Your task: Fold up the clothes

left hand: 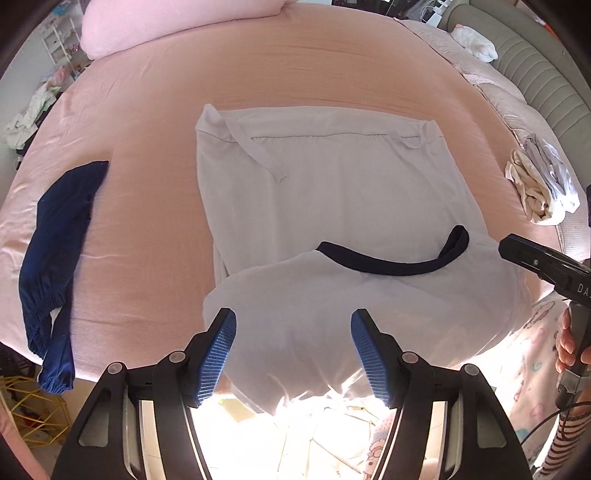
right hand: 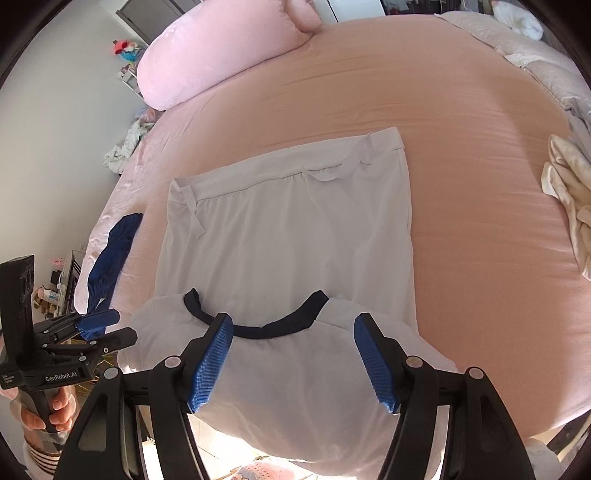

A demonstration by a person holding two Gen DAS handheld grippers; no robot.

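Note:
A white garment with a drawstring waistband (left hand: 314, 184) (right hand: 295, 221) lies flat on the pink bed (left hand: 295, 66) (right hand: 461, 129). Over its near end lies a white piece with a navy neckband (left hand: 388, 267) (right hand: 273, 328), which hangs over the bed's front edge. My left gripper (left hand: 293, 321) hovers open above that near white cloth, nothing between its blue pads. In the right wrist view the left gripper (right hand: 114, 326) shows at the left, off the cloth's corner. My right gripper (right hand: 293, 325) stands open just above the neckband; its body (left hand: 543, 262) enters the left wrist view from the right.
A navy blue garment (left hand: 55, 258) (right hand: 107, 258) lies along the bed's left edge. Crumpled cream and white clothes (left hand: 539, 184) (right hand: 569, 206) sit at the right. A pink pillow (left hand: 147, 29) (right hand: 207, 55) rests at the far side. A yellow wire rack (left hand: 37, 410) stands on the floor.

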